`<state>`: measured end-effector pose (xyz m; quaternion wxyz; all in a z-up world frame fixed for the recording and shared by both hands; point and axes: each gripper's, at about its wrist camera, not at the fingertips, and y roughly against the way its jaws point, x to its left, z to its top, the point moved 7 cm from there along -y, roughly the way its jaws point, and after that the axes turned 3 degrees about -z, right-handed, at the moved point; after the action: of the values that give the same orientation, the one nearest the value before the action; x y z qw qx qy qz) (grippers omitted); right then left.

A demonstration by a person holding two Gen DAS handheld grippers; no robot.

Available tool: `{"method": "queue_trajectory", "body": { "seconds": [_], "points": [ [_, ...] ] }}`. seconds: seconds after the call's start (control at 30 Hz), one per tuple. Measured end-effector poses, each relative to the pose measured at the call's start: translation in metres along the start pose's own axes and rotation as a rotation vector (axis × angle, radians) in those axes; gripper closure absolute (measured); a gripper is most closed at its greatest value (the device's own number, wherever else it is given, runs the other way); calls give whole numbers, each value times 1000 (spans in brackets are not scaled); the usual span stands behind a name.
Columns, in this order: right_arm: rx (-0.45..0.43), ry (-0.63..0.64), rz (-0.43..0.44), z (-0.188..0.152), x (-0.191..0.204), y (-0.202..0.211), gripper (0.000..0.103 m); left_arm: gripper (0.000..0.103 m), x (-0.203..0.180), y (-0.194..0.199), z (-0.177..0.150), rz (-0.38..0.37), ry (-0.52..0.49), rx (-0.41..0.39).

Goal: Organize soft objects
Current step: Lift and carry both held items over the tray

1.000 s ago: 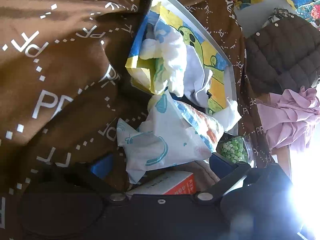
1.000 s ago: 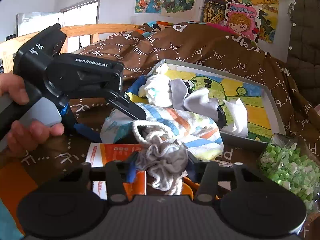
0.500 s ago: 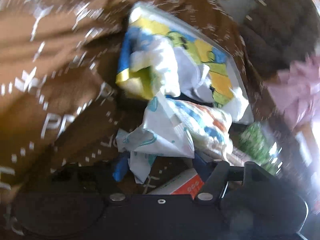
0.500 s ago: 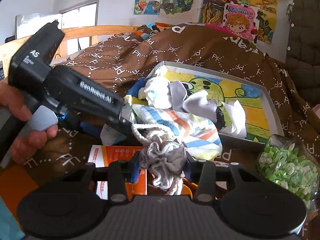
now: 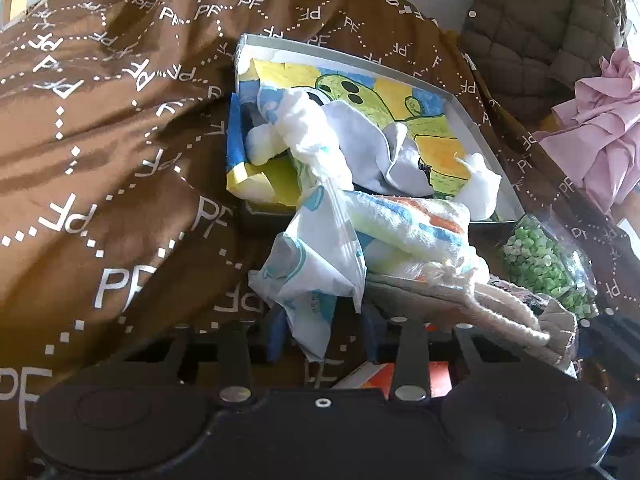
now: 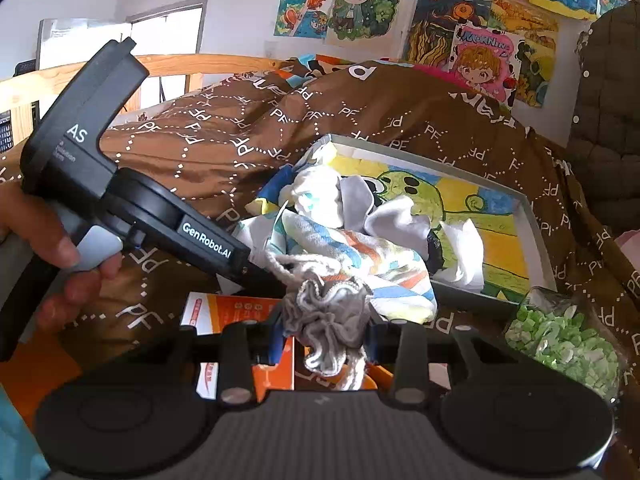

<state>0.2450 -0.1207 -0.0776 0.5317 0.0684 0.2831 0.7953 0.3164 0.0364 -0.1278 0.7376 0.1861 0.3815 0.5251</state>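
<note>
My left gripper [image 5: 322, 330] is shut on the corner of a white cloth with blue print [image 5: 316, 264], wrapped around a striped towel [image 5: 416, 228]. My right gripper [image 6: 324, 338] is shut on the bunched mouth of a grey drawstring pouch [image 6: 326, 316]; the pouch also shows in the left wrist view [image 5: 472, 300]. The striped towel [image 6: 360, 264] lies at the front edge of a shallow box with a green cartoon print [image 6: 532, 240], which holds several white and grey cloths [image 6: 380, 208]. The left gripper's body [image 6: 132, 208] reaches in from the left.
A brown patterned blanket [image 5: 100, 128] covers the bed. A bag of green pieces [image 6: 560, 340] lies at the right. An orange and white box [image 6: 232, 312] lies under the grippers. A pink cloth [image 5: 600, 128] and a dark quilted jacket [image 5: 540, 32] are at the right.
My left gripper has closed from open onto the white printed cloth and swung round. My right gripper stays shut on the pouch, almost still.
</note>
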Motion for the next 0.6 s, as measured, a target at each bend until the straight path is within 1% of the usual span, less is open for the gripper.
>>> {"method": "queue_trajectory", "body": {
  "seconds": [0.17, 0.4, 0.5, 0.6],
  "points": [
    [-8, 16, -5, 2, 3, 7, 63, 71, -5, 9, 1, 3, -14, -22],
    [-48, 57, -38, 7, 8, 25, 63, 74, -20, 27, 3, -20, -49, -66],
    [-73, 44, -50, 11, 6, 33, 63, 74, -27, 39, 4, -24, -58, -98],
    [-107, 46, -66, 17, 4, 44, 64, 74, -35, 56, 8, -50, -61, -153]
  ]
}}
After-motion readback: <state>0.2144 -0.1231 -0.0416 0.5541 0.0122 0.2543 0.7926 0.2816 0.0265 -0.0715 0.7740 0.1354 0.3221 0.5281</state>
